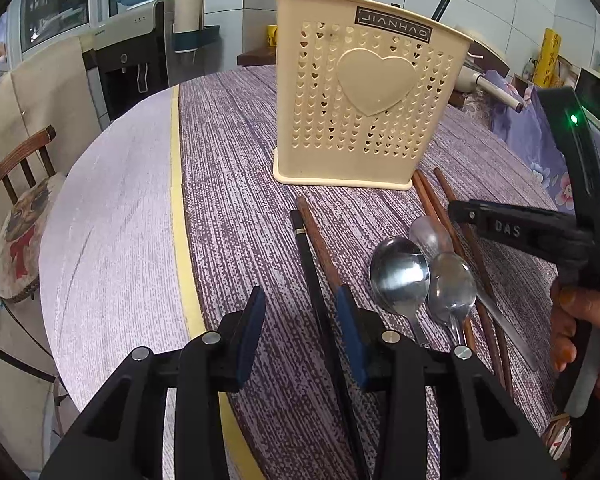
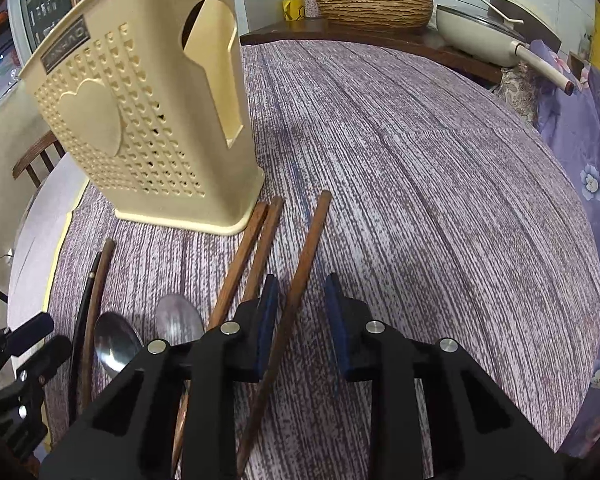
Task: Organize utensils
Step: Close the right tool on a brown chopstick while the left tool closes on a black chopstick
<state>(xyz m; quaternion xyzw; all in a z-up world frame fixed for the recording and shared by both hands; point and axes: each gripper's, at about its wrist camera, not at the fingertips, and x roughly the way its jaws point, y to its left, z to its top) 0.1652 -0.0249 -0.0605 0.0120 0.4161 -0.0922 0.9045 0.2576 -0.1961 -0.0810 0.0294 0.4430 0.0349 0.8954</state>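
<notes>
A cream perforated utensil holder (image 1: 364,92) (image 2: 140,120) stands upright on the purple tablecloth, with two chopsticks poking out of its top. My left gripper (image 1: 300,292) is open just above the cloth. A black chopstick (image 1: 308,252) lies between its pads, close to the right one, and a brown chopstick (image 1: 316,236) lies beside it. My right gripper (image 2: 301,278) is open around a single brown chopstick (image 2: 312,236), which lies near its left pad. A metal spoon (image 1: 400,276), two clear spoons (image 1: 452,284) and two more brown chopsticks (image 2: 256,248) lie in between.
The round table's edge (image 1: 180,220) with its yellow stripe runs close on the left, and a wooden chair (image 1: 20,168) stands beyond it. A white pan (image 2: 480,32) and a wicker bowl (image 2: 374,6) sit at the back. Floral fabric (image 2: 580,140) borders the right.
</notes>
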